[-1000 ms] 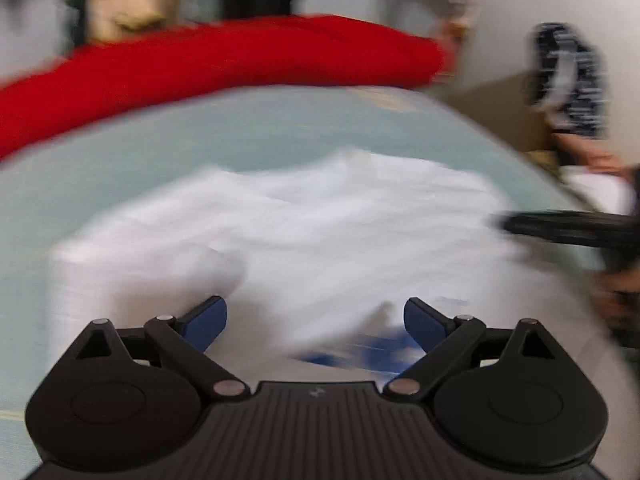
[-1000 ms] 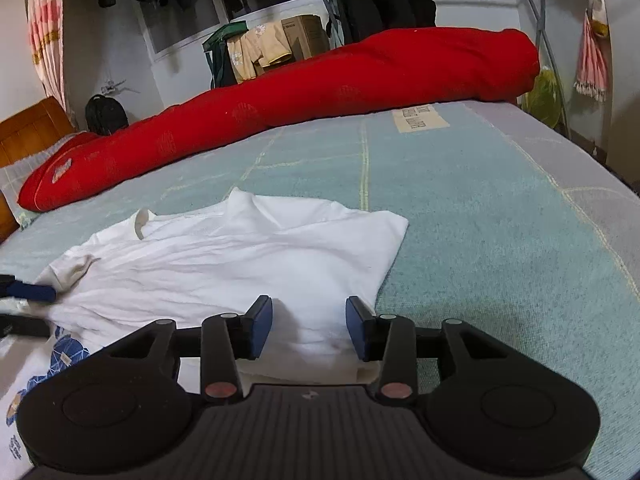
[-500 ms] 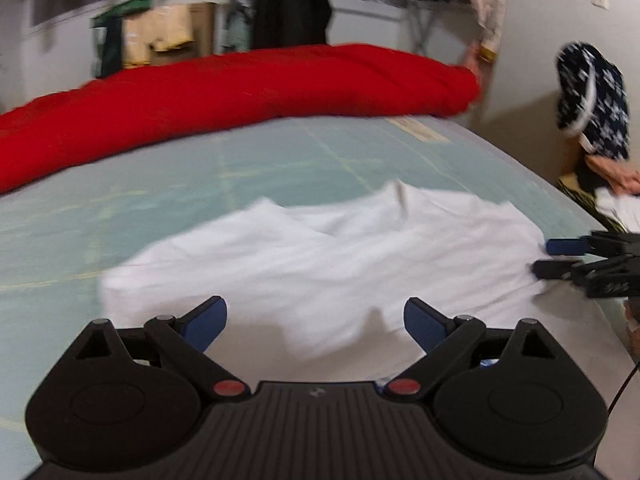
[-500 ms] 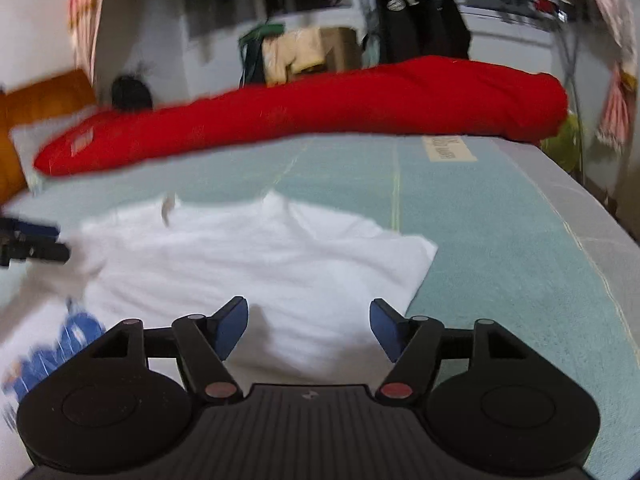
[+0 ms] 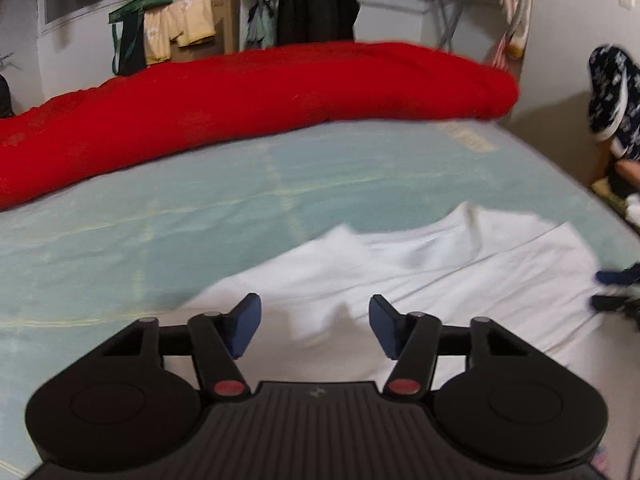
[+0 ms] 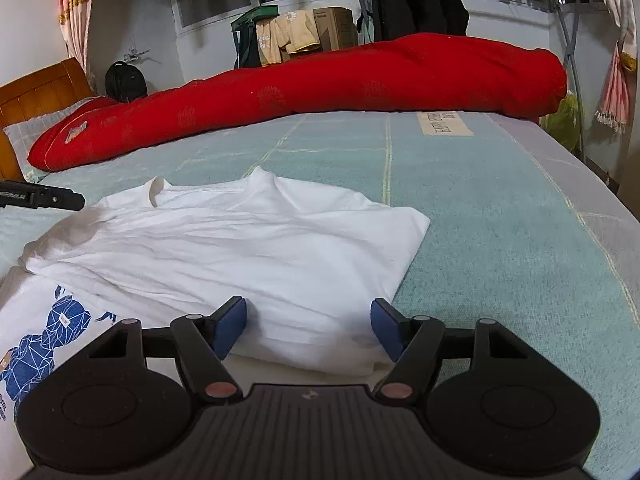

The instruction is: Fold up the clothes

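Cotton, thin and floppy by the look of it, so this white t-shirt [image 6: 240, 248] should weigh next to nothing and slump wherever I let go. I'd pinch it at a hem corner or a shoulder seam, not mid-panel. It lies on the green bed cover [image 6: 500, 240], partly folded, with a blue print peeking out bottom left and a few soft wrinkles. My left gripper [image 5: 314, 330] has just been closing, nothing between the jaws, hovering over the cloth. My right gripper [image 6: 308, 326] has just been opening, empty above the near edge.
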Available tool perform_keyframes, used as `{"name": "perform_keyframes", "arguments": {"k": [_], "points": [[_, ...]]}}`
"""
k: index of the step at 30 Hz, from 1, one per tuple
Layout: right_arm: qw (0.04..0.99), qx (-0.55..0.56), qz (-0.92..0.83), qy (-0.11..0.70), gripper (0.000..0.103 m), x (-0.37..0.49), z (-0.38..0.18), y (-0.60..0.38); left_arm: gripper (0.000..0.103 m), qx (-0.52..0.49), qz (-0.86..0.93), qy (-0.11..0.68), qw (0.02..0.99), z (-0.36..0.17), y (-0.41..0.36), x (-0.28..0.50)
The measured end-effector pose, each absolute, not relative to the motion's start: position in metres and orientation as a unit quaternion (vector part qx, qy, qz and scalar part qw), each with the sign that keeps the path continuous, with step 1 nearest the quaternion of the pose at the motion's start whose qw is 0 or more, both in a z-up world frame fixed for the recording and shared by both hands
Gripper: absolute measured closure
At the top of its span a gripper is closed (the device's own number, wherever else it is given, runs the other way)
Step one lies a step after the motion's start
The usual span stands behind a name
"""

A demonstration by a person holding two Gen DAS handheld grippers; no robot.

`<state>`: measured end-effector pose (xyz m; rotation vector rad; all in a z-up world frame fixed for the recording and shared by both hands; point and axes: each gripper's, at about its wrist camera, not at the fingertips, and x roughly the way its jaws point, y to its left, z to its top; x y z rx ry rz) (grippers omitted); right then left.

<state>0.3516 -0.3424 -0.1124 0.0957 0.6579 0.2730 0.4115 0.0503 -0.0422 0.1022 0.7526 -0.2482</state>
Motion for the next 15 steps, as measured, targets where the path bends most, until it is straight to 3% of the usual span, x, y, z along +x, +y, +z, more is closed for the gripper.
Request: {"name": "perform_keyframes", "arguments": {"k": [8,12,15], "points": [[0.937,0.046,0.136,0.32,0.028,0.352,-0.113,-0.343,0.051,0.034,-0.119,0.396,0.91,-0.066,0.077,0.404],[0.937,0.042,0.136,0.319,0.027,0.352,-0.113,-0.342,0.052,0.086,-0.12,0.377,0.914,-0.071,0.065,0.394],[0.937,0.041,0.136,0.319,0.027,0.352,-0.113,-0.342,0.065,0.106,-0.124,0.376,0.912,-0.073,0.058,0.39]]}}
